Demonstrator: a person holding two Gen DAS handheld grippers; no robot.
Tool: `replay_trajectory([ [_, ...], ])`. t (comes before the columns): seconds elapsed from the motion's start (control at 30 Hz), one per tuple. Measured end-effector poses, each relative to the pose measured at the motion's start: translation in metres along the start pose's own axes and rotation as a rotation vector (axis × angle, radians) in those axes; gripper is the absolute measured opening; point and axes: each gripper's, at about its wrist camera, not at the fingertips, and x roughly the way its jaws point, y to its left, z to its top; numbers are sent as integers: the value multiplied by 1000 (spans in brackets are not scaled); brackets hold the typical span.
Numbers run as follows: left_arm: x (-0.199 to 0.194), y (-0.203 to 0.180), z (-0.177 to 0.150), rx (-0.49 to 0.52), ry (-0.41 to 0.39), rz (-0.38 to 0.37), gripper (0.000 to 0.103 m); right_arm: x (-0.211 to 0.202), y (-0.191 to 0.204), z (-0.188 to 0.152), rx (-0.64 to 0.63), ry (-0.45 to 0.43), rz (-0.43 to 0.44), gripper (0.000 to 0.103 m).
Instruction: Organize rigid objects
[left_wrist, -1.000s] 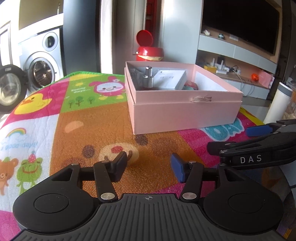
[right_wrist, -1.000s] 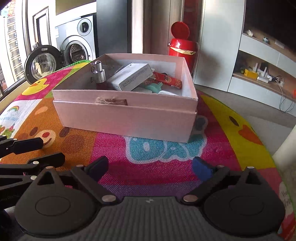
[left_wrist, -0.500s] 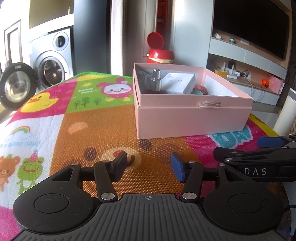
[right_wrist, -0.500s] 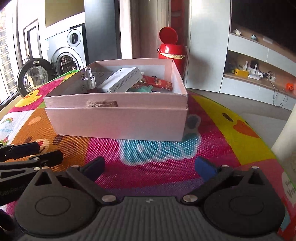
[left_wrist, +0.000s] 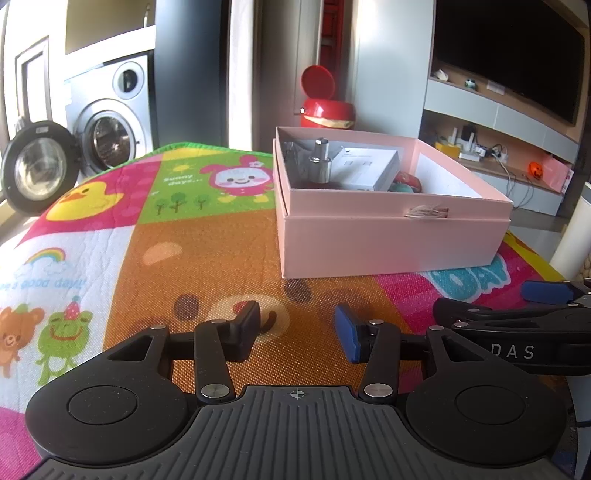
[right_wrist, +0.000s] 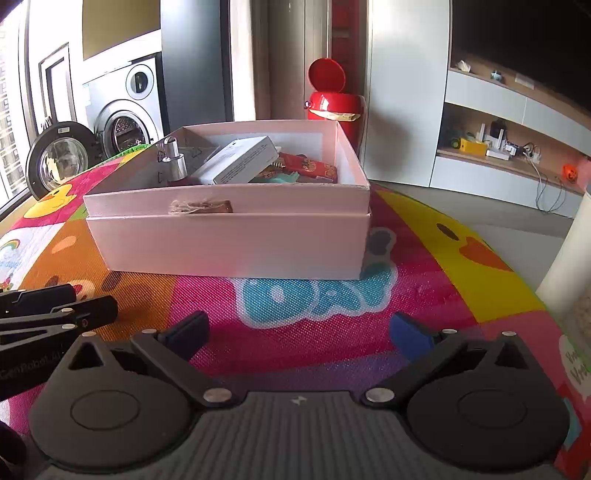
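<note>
Left claw (left_wrist: 297, 332) gapes narrowly, right claw (right_wrist: 299, 334) wide, both empty; pink box (right_wrist: 229, 232) looks stiff, light cardboard: grip its side walls.

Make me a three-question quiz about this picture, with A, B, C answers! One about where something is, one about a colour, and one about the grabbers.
1. Where is the white carton?
A. On the mat
B. In the box
C. On the shelf

2. What colour is the box?
A. Pink
B. Green
C. Blue

3. How are the two grippers?
A. Both shut on something
B. One holds the bottle
C. Both open and empty

Answers:
1. B, the carton leans inside the box beside the silver-capped bottle.
2. A, its walls are pale pink on the colourful mat.
3. C, the left gripper and right gripper show a wide gap with only mat between the fingers.
</note>
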Motion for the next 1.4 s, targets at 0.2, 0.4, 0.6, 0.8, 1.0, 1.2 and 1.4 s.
replay_trajectory([
  [0.2,0,-1,0,6,0,4,50,0,1,0,-4,1,-3,103],
  [0.4,0,-1,0,5,0,4,50,0,1,-1,0,-2,0,103],
  [0.6,0,1,0,-7,-1,-6,50,0,1,0,-3,-2,-2,103],
  [0.8,-1,-1,0,3,-1,1,50,0,1,0,-4,-1,-3,103],
  [1.0,0,-4,0,15,0,9,50,0,1,0,-4,-2,-3,103],
  [1.2,0,-2,0,10,0,6,50,0,1,0,-3,-2,-2,103],
  [1.4,0,-3,0,12,0,7,50,0,1,0,-3,-2,-3,103],
])
